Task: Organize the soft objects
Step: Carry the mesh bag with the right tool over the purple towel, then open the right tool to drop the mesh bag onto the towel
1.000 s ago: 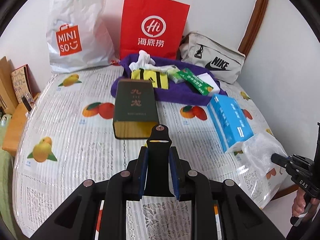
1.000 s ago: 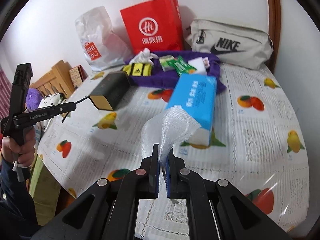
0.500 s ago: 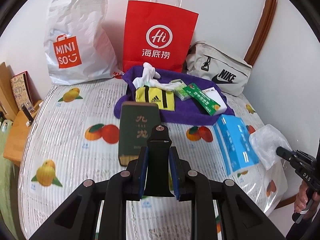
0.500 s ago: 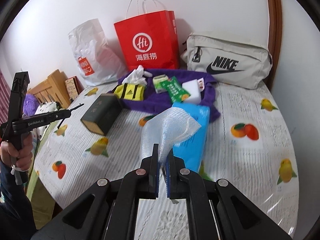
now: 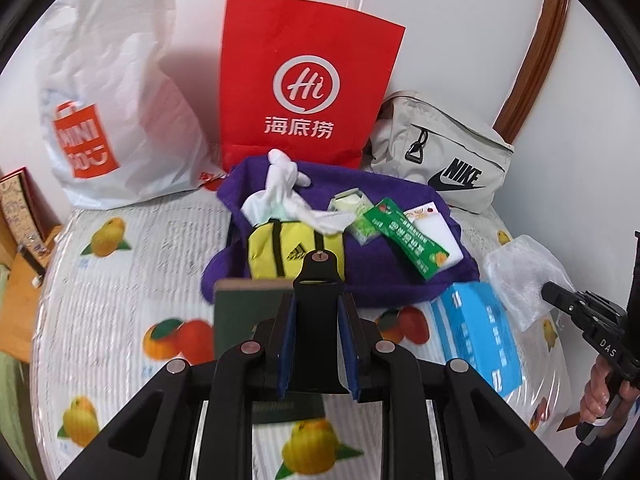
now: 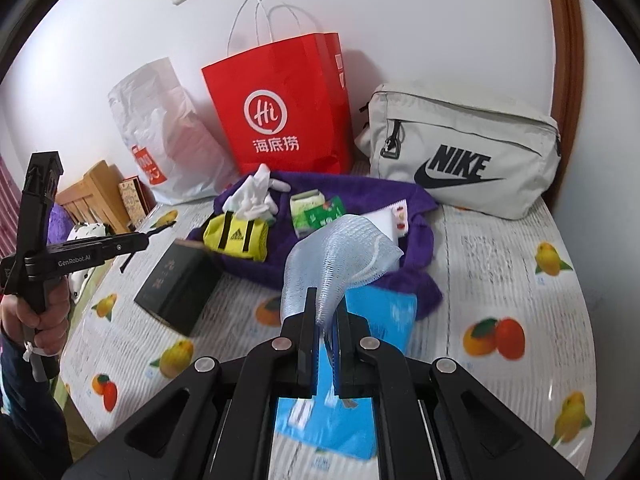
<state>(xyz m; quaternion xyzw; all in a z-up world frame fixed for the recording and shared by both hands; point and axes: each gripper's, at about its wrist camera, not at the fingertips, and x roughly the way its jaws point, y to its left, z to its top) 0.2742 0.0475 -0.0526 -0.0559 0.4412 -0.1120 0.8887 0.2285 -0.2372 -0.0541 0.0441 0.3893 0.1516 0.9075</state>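
Right hand-held gripper (image 6: pixel 325 312) is clamped on the lower edge of a white mesh foam sleeve (image 6: pixel 340 252), carried in the air over the blue tissue pack (image 6: pixel 376 312) and the near edge of the purple towel (image 6: pixel 360 196); left hand-held gripper (image 5: pixel 317 316) has its jaws drawn close with only its own black centre piece between them, holding nothing, above the dark green box (image 5: pixel 244 308); progress looks partial: yellow pouch (image 5: pixel 294 248), white gloves (image 5: pixel 280 196), green packets (image 5: pixel 404 236) and white sponge (image 5: pixel 436 236) already sit on the towel; sleeve not yet placed, tissue pack lying on the desk (image 6: pixel 520 256) half off the towel; sleeve's long axis runs up from the jaws, free end fanning up and right toward the grey Nike bag (image 6: pixel 460 152).
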